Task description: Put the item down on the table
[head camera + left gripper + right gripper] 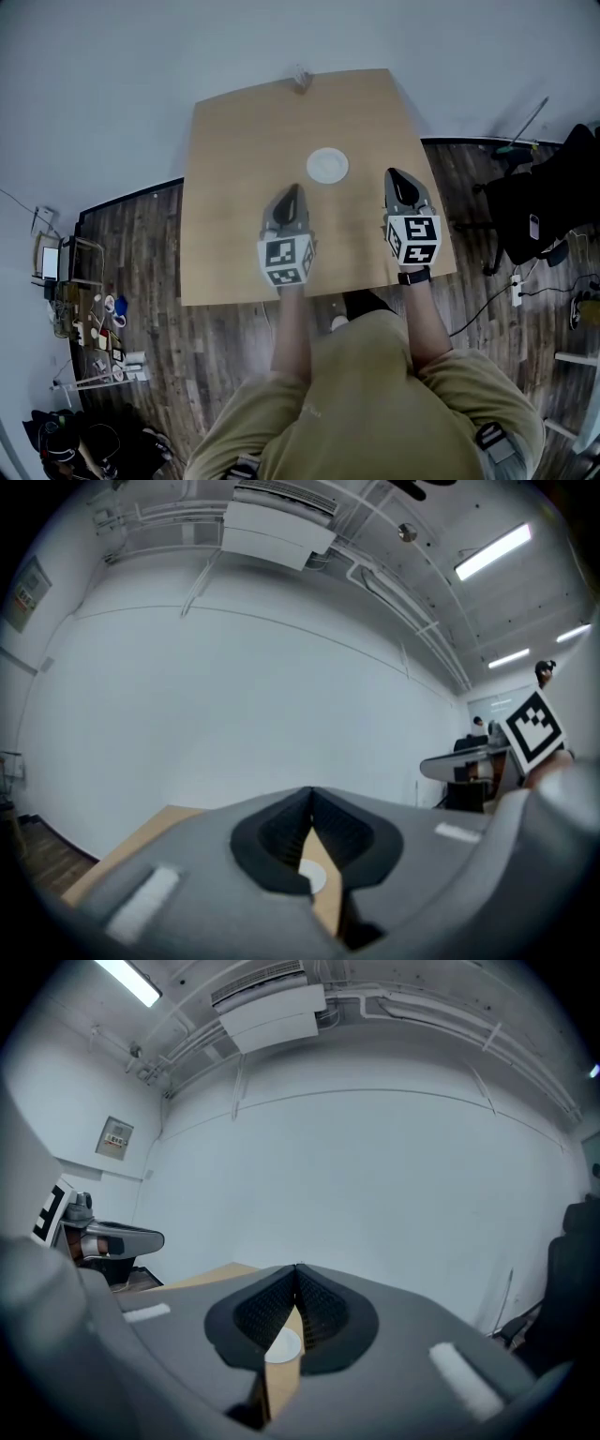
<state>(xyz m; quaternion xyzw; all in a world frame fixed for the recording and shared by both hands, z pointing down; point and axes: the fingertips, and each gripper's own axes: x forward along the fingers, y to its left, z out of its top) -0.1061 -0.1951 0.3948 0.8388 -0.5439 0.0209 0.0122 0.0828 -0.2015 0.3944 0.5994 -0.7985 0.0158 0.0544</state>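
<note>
White disc (327,166) lies flat on bench (225,187). Left tool (290,192) near disc's left, right tool (395,176) near its right. Both apart from disc, tips pressed together, empty.

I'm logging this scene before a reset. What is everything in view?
Table: one, light wood, centre.
Disc: one, white, lying near the table's middle.
Small object: one, pale, table's far edge; too small to identify.
Chair: one, black, right of the table.
Clutter: several pieces, mixed colours, far left.
Left gripper: one, grey, over the table, fingers shut, empty.
Right gripper: one, grey, over the table, fingers shut, empty.
</note>
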